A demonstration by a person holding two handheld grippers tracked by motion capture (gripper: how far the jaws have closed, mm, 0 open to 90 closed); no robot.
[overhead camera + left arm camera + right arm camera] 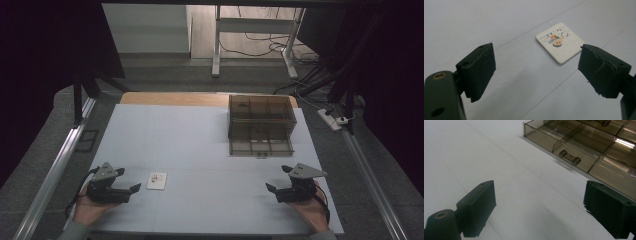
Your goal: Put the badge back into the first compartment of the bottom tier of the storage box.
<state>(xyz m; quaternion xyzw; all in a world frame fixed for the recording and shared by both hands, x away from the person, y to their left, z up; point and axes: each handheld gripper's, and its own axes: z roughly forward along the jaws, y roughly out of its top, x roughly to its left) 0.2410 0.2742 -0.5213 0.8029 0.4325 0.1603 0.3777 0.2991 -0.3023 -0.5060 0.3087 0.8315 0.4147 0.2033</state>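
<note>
Nearest the camera, your left gripper (131,191) rests low at the near left of the white table (200,135), jaws spread wide with nothing between them. Just beyond its tips lies the small white card (157,180), flat on the table surface and apart from the jaws; in the left gripper view the card (560,42) bears a small coloured print and sits ahead of the gap, toward the right-hand jaw. Your right gripper (276,187) rests at the near right, jaws likewise spread wide and empty. At the far right stands the smoked transparent drawer box (261,116), its lower drawer (261,146) pulled out toward you. In the right gripper view the drawer (584,147) is divided into compartments, and its front wall carries a bar handle (570,157); no contents can be made out in the compartments.
</note>
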